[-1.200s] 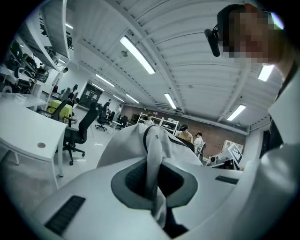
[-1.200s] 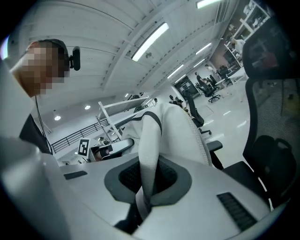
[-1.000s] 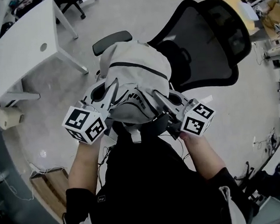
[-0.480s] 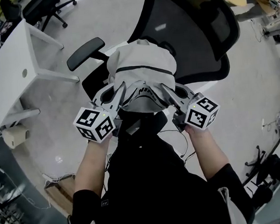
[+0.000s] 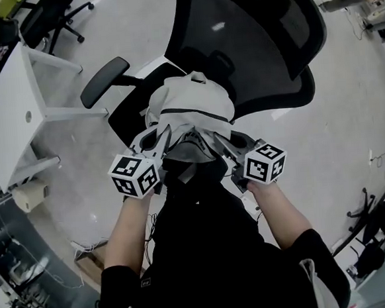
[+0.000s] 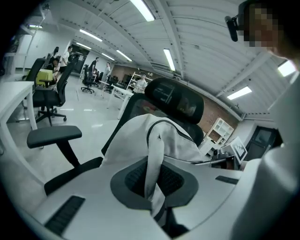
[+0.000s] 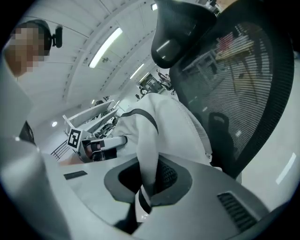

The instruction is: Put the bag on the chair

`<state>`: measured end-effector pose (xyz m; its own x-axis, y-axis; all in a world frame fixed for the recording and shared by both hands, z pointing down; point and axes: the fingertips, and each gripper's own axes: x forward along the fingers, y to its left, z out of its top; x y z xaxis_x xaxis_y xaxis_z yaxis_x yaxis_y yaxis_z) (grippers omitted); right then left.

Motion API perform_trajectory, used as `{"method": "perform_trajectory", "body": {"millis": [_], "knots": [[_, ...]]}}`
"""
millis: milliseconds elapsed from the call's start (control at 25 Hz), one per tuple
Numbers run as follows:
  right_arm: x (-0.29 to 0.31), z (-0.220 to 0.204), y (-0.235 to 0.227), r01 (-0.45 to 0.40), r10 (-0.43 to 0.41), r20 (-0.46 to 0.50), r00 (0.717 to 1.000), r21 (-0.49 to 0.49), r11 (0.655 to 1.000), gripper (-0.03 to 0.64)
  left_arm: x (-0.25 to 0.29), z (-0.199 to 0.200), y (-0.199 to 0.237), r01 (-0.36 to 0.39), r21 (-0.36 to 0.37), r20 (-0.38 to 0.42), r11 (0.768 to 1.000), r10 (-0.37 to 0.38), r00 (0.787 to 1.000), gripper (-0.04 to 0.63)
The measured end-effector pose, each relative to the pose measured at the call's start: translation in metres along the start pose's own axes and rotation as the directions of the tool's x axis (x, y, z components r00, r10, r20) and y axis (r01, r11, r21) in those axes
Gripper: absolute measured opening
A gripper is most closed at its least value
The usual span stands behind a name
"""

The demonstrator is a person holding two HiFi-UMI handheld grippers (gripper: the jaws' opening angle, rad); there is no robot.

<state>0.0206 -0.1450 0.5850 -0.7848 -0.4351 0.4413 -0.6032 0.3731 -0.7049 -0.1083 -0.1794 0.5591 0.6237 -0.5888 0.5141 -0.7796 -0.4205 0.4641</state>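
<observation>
L gripper [image 5: 159, 138] & R gripper [image 5: 222, 141] each pinched shut on a strap [image 6: 153, 168] of the white backpack [image 5: 192, 107], one per side prob. to keep it level over the office chair [image 5: 250, 46] seat, near the backrest.

Grey floor [image 5: 349, 118] bearing a black mesh-backed office chair [image 5: 250, 39], with its seat [image 5: 129, 118] and one armrest [image 5: 104, 82] exposed. A white bench [image 5: 16, 111] stands on the floor near the chair, a second dark chair [image 5: 46, 19] beyond it, and a brown box [image 5: 95, 267] nearer the viewer. A white bag [image 5: 192, 107] lies over the seat; contact between them cannot be told.
</observation>
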Motion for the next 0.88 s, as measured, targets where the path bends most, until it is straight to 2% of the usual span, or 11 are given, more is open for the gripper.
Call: {"method": "perform_trajectory", "body": {"millis": [120,200,280,480,560,680,760,880], "knots": [[0.003,0.006,-0.002,-0.012,0.012,-0.011,1.000,-0.028,1.000,0.034,0.002,-0.004,0.005,-0.006,-0.048,0.007,0.999,0.006,1.000,0.021],[0.004,0.018,-0.011,-0.006,0.006,-0.003,1.000,-0.043,0.999,0.034,0.011,0.002,0.007,-0.002,-0.045,0.016,0.999,0.003,1.000,0.021],[0.012,0.028,-0.029,0.014,-0.013,0.012,1.000,-0.040,0.999,0.034,0.027,0.005,0.017,0.004,-0.012,0.010,1.000,-0.004,1.000,0.023],[0.036,0.035,-0.063,0.051,-0.051,0.040,0.998,0.008,0.999,0.037,0.055,0.004,0.043,-0.011,0.127,-0.037,0.992,0.016,0.999,0.039],[0.032,0.034,-0.065,0.072,-0.071,0.038,0.997,-0.018,0.997,0.051,0.054,0.002,0.044,-0.025,0.152,-0.045,0.988,0.032,0.998,0.073],[0.023,0.022,-0.062,0.051,-0.050,0.032,0.998,-0.019,0.999,0.112,0.043,-0.009,0.051,-0.033,0.125,-0.057,0.992,0.040,0.998,0.178],[0.014,0.014,-0.055,0.027,-0.026,0.029,0.999,-0.015,1.000,0.130,0.032,-0.017,0.054,-0.032,0.118,-0.067,0.993,0.040,0.997,0.193],[0.003,0.009,-0.043,0.024,-0.023,0.016,1.000,-0.049,0.999,0.141,0.014,-0.023,0.055,-0.039,0.154,-0.079,0.987,0.051,0.996,0.208]]}}
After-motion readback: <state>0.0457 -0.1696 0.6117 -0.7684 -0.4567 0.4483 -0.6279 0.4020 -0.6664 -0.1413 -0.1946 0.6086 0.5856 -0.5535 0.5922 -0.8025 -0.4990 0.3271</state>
